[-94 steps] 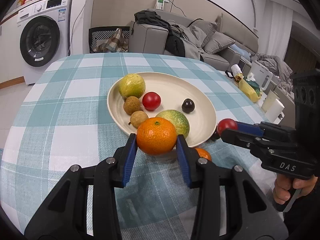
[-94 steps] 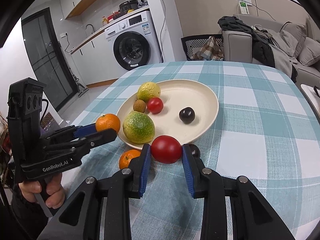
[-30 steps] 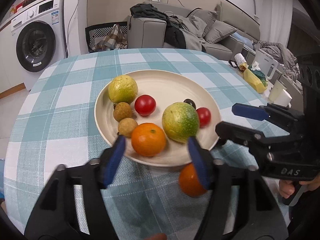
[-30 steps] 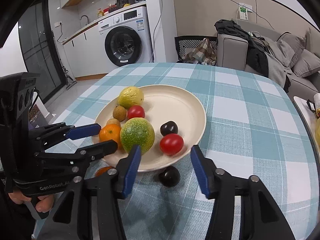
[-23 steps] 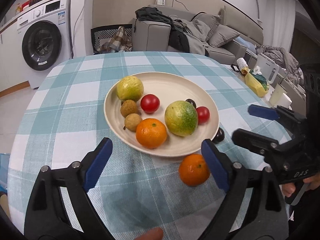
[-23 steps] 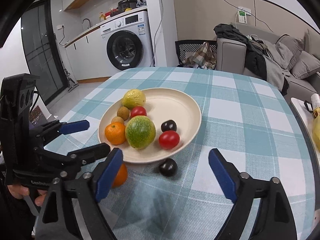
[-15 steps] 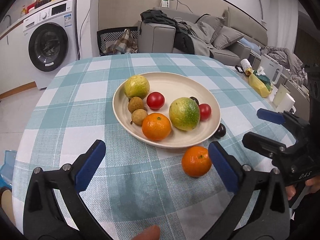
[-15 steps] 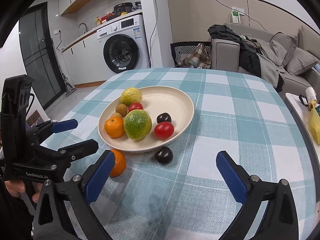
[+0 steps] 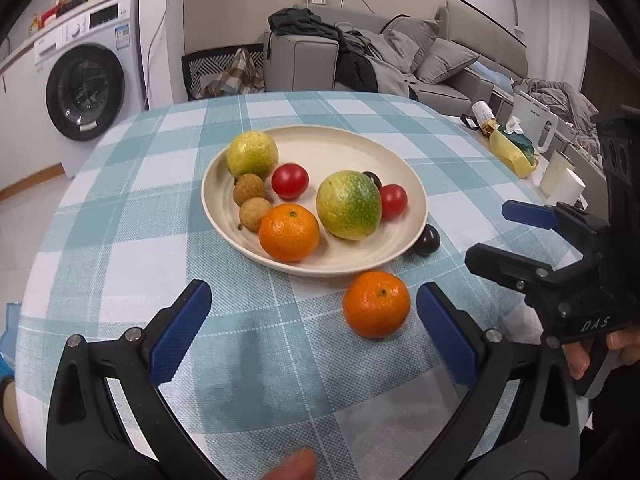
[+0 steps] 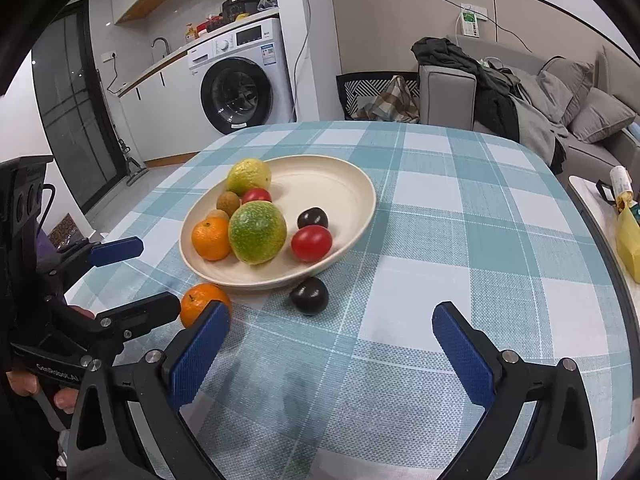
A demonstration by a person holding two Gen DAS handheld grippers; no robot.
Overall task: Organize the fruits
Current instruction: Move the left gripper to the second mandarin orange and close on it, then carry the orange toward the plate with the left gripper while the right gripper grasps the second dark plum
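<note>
A cream plate (image 9: pixel 344 148) (image 10: pixel 332 184) on the checked table holds an orange (image 9: pixel 289 232), a green-yellow fruit (image 9: pixel 348 205), two red tomatoes (image 9: pixel 290 180), two brown longans (image 9: pixel 249 189), a yellow-green fruit (image 9: pixel 252 154) and a dark plum (image 10: pixel 312 218). A second orange (image 9: pixel 377 304) (image 10: pixel 200 308) and a dark plum (image 9: pixel 427 240) (image 10: pixel 309 295) lie on the cloth by the plate's near rim. My left gripper (image 9: pixel 314 330) is open and empty, short of the loose orange. My right gripper (image 10: pixel 330 348) is open and empty, short of the loose plum.
The round table's edge curves close on both sides. A side table at the right carries a yellow bag (image 9: pixel 510 152), cups (image 9: pixel 562 182) and a kettle (image 9: pixel 534 124). A washing machine (image 10: pixel 240 84) and a sofa (image 9: pixel 400 68) stand beyond the table.
Both grippers let go of their fruit, an orange and a tomato, on the plate, opened wide and drew back from it. The fruit has not moved in the last second.
</note>
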